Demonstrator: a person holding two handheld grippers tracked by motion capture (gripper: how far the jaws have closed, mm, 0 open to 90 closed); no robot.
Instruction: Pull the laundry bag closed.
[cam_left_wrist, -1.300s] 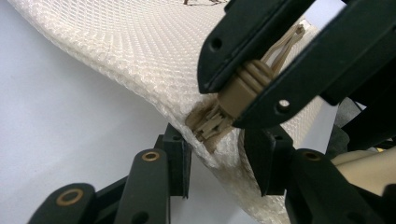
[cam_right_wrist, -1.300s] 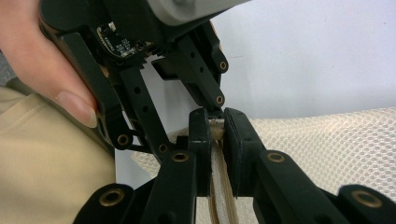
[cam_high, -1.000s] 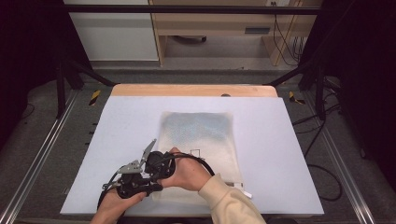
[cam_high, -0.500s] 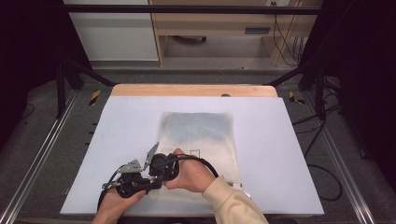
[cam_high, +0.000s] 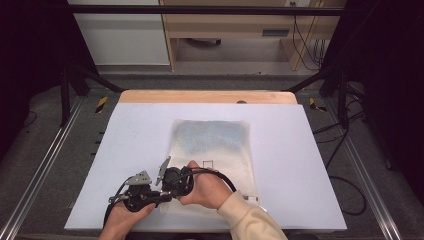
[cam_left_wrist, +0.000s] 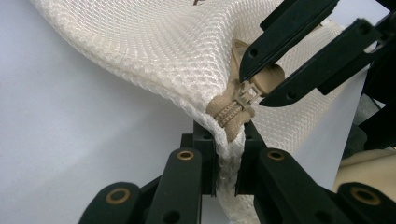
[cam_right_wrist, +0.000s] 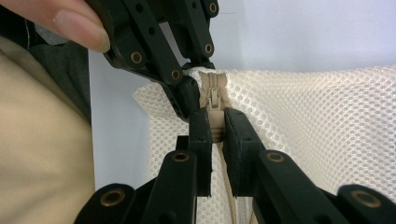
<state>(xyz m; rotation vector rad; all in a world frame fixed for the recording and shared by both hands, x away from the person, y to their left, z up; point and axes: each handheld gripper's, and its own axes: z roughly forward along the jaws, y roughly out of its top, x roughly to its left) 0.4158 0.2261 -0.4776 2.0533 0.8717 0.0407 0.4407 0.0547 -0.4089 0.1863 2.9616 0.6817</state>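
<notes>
Cream mesh zip bag (cam_high: 212, 150), near white table (cam_high: 310, 165) front edge: corner clamped by left gripper (cam_left_wrist: 227, 140), tan zipper pull (cam_right_wrist: 215, 122) pinched by right gripper (cam_right_wrist: 215, 135). Risk: pull slipping free, mesh snagging.

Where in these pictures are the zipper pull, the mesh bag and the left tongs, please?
zipper pull (cam_left_wrist: 246, 95): left gripper view, on its metal slider.
mesh bag (cam_left_wrist: 163, 46): left gripper view, on the raised white netting.
left tongs (cam_left_wrist: 229, 140): left gripper view, between their tips, clamped on the bag's corner.

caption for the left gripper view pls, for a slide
Left gripper clamps the mesh bag corner by its zipper end while the right gripper pinches the zipper pull.
</notes>
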